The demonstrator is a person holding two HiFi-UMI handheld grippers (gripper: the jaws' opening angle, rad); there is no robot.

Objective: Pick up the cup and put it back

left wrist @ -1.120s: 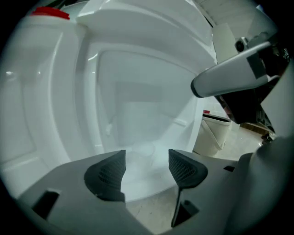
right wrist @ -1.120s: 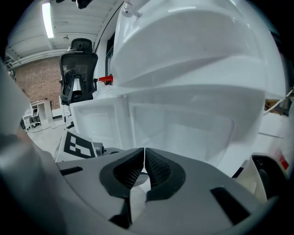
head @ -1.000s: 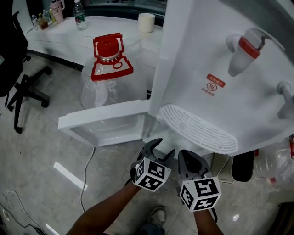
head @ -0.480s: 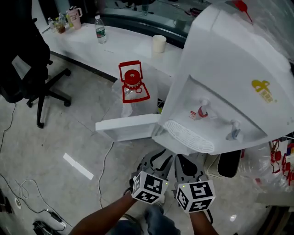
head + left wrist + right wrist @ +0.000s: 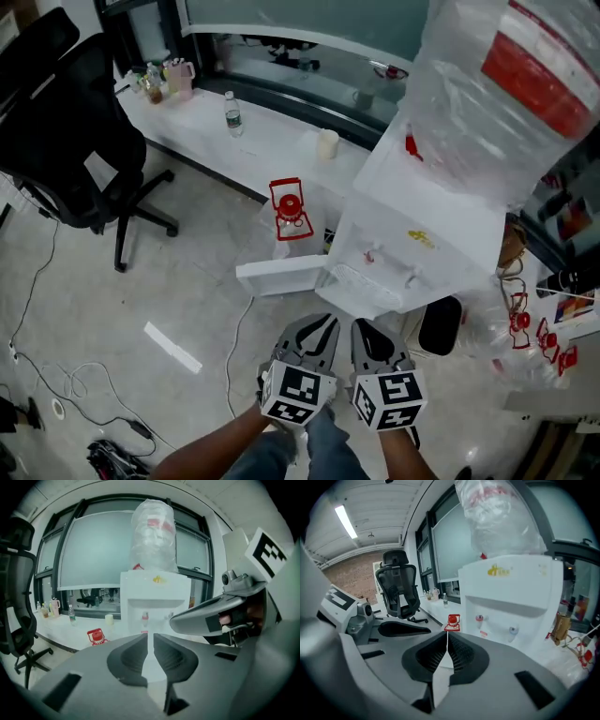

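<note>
Change: head view pulled far back within the last second; the water dispenser (image 5: 412, 234) front had filled it, but by now the whole unit, the big bottle (image 5: 506, 84) on top and the office chair (image 5: 84, 131) at far left all fit in
Left gripper (image 5: 317, 328): low and near, just beside its twin; jaws were closing, down from wide spread to a thin slit; nothing between them
Right gripper (image 5: 367, 330): near, to the right of the left one; jaws were pressed together at the tips; nothing pinched
Cup (image 5: 327, 143): pale cup stood upright on the white counter (image 5: 262, 122), far side, left of the dispenser top; same spot on the counter as in both earlier pictures; well apart from both grippers; probably the task's cup, no other was visible
Other: cabinet door (image 5: 281, 277) under the dispenser hung open to the left; empty jug (image 5: 289, 208) with red cap sat on the floor beyond it
Meaning: my read, person backed off from the dispenser with both grippers empty; no pick under way; cup either already returned or not yet approached, pictures didn't settle which
Next: if the pick was still due, a long reach far-left to the counter, with jaws reopened first
</note>
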